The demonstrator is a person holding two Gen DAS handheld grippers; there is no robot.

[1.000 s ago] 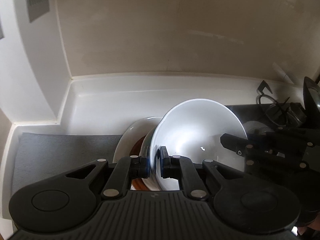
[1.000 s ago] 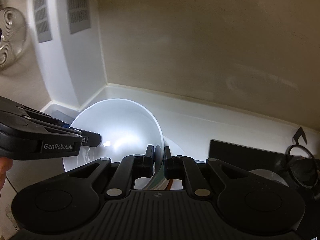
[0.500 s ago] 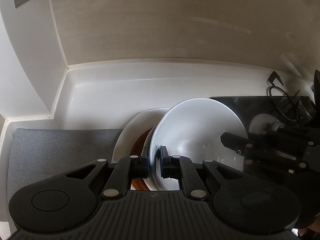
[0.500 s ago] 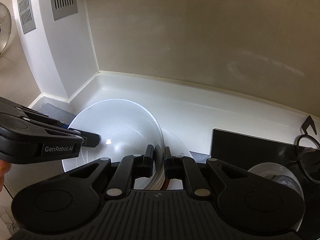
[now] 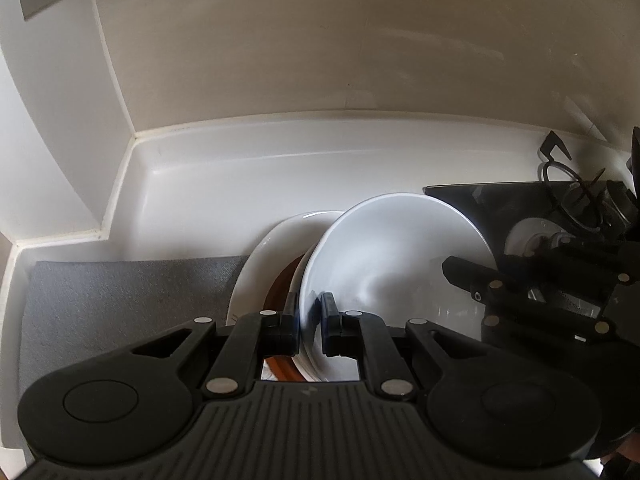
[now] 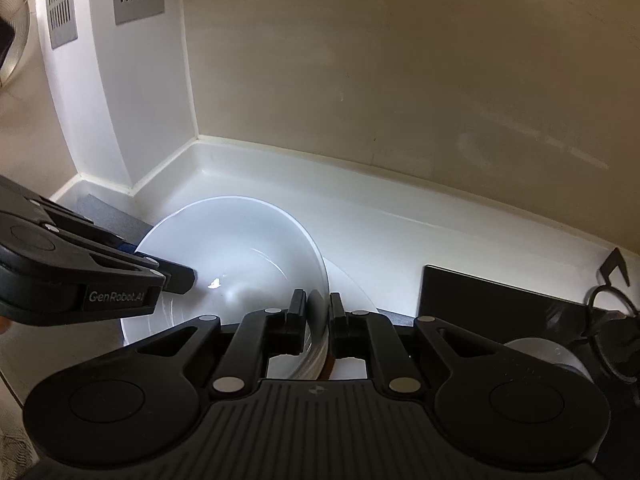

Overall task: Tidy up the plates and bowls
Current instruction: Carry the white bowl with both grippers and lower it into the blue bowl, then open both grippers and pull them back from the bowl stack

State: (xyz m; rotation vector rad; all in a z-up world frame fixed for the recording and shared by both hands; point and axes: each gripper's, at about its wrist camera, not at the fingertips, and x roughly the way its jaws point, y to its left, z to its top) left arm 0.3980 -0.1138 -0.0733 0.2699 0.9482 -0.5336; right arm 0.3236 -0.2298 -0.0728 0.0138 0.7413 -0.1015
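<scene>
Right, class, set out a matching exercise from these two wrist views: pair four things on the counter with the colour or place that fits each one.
Things:
1. white bowl
2. plate
3. mat
4. stove top

Descriptions:
A. grey, lying flat at the left end of the counter
B. black and glossy, at the right end
C. clamped on its rim by the left gripper and the right gripper
D. white with a brown centre, under the bowl

Pairs: 1-C, 2-D, 3-A, 4-B
</scene>
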